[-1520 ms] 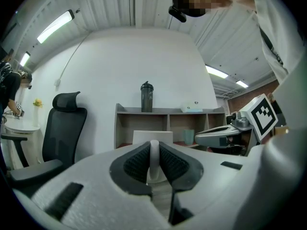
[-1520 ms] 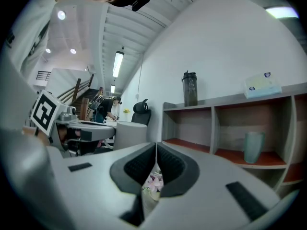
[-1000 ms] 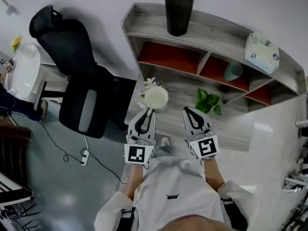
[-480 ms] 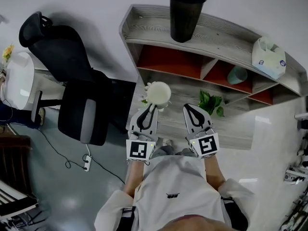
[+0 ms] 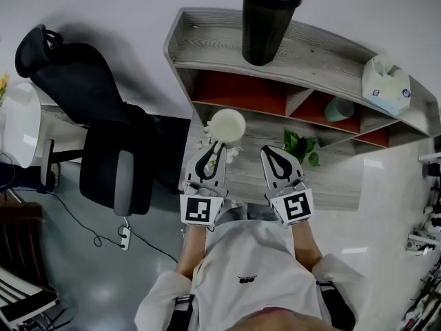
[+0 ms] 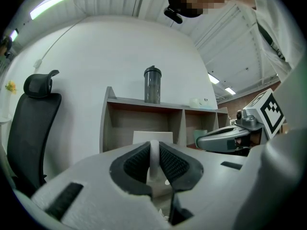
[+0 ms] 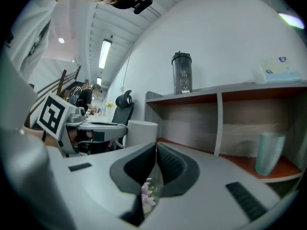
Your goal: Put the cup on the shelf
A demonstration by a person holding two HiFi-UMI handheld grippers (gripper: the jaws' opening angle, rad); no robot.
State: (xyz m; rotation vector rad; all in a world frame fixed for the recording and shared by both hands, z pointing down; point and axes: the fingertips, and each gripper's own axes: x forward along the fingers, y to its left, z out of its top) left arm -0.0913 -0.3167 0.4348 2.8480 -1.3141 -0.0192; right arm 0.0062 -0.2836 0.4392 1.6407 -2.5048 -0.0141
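Fingers [image 6: 132, 164] of my left gripper [image 5: 216, 147] are clamped on the handle of the white cup [image 5: 227, 125]. Those of my right gripper [image 5: 270, 156], just beside it, are pressed together on nothing. Ahead of both stands the grey wooden shelf [image 5: 324, 57]. A black shaker bottle [image 5: 265, 19] sits on its top board, above and beyond the left fingertips, and a teal tumbler [image 5: 336, 109] sits in a compartment ahead of the right ones. The cup hangs just past the left fingertips, in front of the shelf's leftmost compartment and touching no board that I can see. I judge the pick-up done, with the carry-in, set-down and release left. The cup is upright, long axis vertical, mouth up and handle pointing back at my fingers.
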